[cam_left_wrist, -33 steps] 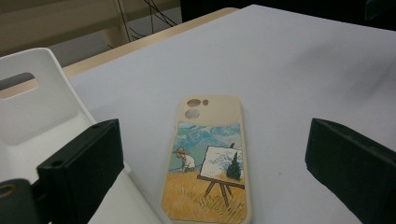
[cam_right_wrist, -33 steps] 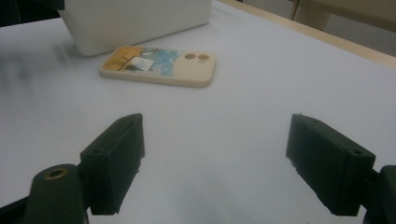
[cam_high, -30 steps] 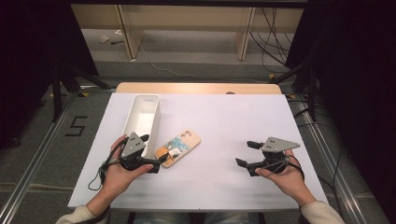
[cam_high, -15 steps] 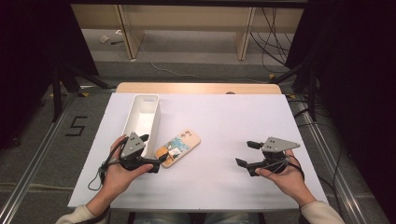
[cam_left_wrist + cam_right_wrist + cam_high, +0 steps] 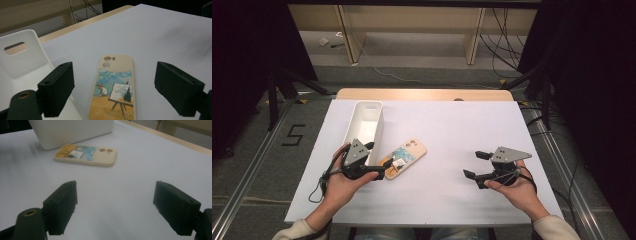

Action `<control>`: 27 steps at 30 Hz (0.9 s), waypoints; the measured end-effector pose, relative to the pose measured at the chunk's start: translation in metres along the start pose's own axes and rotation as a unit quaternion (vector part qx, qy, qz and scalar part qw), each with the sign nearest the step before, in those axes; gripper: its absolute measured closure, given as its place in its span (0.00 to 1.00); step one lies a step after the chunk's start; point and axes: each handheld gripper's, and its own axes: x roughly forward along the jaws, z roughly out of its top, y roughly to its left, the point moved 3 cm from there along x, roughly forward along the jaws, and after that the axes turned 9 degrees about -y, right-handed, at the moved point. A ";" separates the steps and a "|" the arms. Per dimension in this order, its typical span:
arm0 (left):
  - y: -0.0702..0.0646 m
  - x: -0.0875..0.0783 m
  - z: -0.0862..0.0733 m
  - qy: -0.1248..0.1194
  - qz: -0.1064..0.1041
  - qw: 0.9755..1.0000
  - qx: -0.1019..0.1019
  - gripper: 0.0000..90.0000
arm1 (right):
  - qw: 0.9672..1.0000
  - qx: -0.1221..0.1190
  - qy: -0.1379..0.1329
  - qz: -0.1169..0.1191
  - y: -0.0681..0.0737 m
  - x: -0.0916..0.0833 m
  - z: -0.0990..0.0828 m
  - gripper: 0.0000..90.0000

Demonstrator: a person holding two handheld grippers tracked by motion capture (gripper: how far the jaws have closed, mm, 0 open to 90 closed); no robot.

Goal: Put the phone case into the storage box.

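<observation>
Between the left hand-held gripper's jaws lies the phone case.

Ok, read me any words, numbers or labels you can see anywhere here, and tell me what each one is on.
"5": black floor marking left of the table.
Phone case: a painted picture of an artist at an easel, no lettering visible.
White bin: no label visible.
</observation>
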 end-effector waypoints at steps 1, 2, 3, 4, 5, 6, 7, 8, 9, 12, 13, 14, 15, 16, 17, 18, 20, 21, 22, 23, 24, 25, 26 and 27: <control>-0.002 0.002 0.001 0.003 -0.002 1.000 0.000 0.18 | 1.000 0.000 0.000 0.000 0.000 0.000 0.000 0.23; -0.005 0.005 0.002 0.008 -0.007 1.000 0.000 0.18 | 1.000 0.000 0.000 0.000 0.000 0.000 0.000 0.23; -0.007 0.009 0.003 0.017 -0.011 1.000 0.002 0.18 | 1.000 0.000 0.000 0.000 0.000 0.000 0.000 0.23; -0.007 0.009 0.003 0.017 -0.011 1.000 0.002 0.17 | 1.000 0.000 0.000 0.000 0.000 0.000 0.000 0.23; -0.011 0.014 0.003 0.024 -0.018 1.000 0.005 0.17 | 1.000 0.001 0.000 -0.001 0.000 0.000 0.000 0.23; -0.013 0.018 0.004 0.030 -0.024 0.999 0.008 0.16 | 1.000 0.001 0.000 -0.001 0.000 0.000 0.000 0.23; -0.016 0.022 0.004 0.040 -0.029 0.999 0.013 0.13 | 1.000 0.001 0.000 -0.001 0.000 0.000 0.000 0.23; -0.018 0.029 0.004 0.051 -0.032 0.998 0.017 0.12 | 1.000 0.002 0.001 0.000 0.000 0.000 0.000 0.23; -0.020 0.038 0.005 0.062 -0.037 0.997 0.017 0.11 | 1.000 0.001 0.001 0.000 0.000 0.000 0.000 0.23; -0.020 0.055 0.005 0.082 -0.037 0.996 0.023 0.08 | 1.000 0.001 0.000 0.000 0.000 0.001 0.000 0.23; -0.020 0.055 0.005 0.082 -0.037 0.996 0.023 0.07 | 1.000 0.001 0.000 0.000 0.000 0.001 0.000 0.23; -0.021 0.062 0.004 0.092 -0.039 0.995 0.017 0.06 | 1.000 0.001 0.000 0.000 0.000 0.001 0.000 0.23; -0.022 0.073 0.004 0.104 -0.042 0.994 0.013 0.06 | 1.000 0.001 0.000 0.000 0.000 0.001 0.000 0.23; -0.023 0.079 0.003 0.110 -0.041 0.993 0.019 0.06 | 1.000 0.001 0.001 0.000 0.000 0.001 0.000 0.23; -0.024 0.085 0.003 0.117 -0.041 0.992 0.024 0.05 | 1.000 0.000 0.001 0.000 0.000 0.001 0.000 0.23; -0.024 0.085 0.003 0.117 -0.041 0.992 0.024 0.04 | 1.000 0.001 0.001 0.001 0.001 0.001 0.000 0.23; -0.028 0.096 0.002 0.128 -0.048 0.990 0.026 0.02 | 1.000 0.000 -0.001 0.001 0.000 0.000 0.001 0.23; -0.030 0.101 0.002 0.137 -0.055 0.989 0.031 0.00 | 1.000 0.001 -0.001 0.001 0.000 0.000 0.001 0.23; -0.031 0.106 0.001 0.145 -0.058 0.987 0.035 0.00 | 1.000 0.001 -0.001 0.001 0.000 0.000 0.001 0.23; -0.032 0.112 0.000 0.152 -0.058 0.986 0.042 0.00 | 1.000 0.001 -0.001 0.001 0.000 0.000 0.001 0.23; -0.031 0.120 -0.002 0.163 -0.058 0.984 0.045 0.00 | 1.000 0.001 -0.001 0.002 0.000 0.000 0.000 0.23; -0.031 0.124 -0.003 0.166 -0.054 0.984 0.043 0.00 | 1.000 0.001 -0.001 0.002 0.000 0.000 0.000 0.23; -0.031 0.124 -0.003 0.166 -0.054 0.984 0.043 0.00 | 1.000 0.001 -0.001 0.002 0.000 0.000 0.000 0.23; -0.029 0.129 -0.004 0.170 -0.054 0.983 0.045 0.00 | 1.000 0.000 -0.003 0.002 0.000 0.000 0.001 0.23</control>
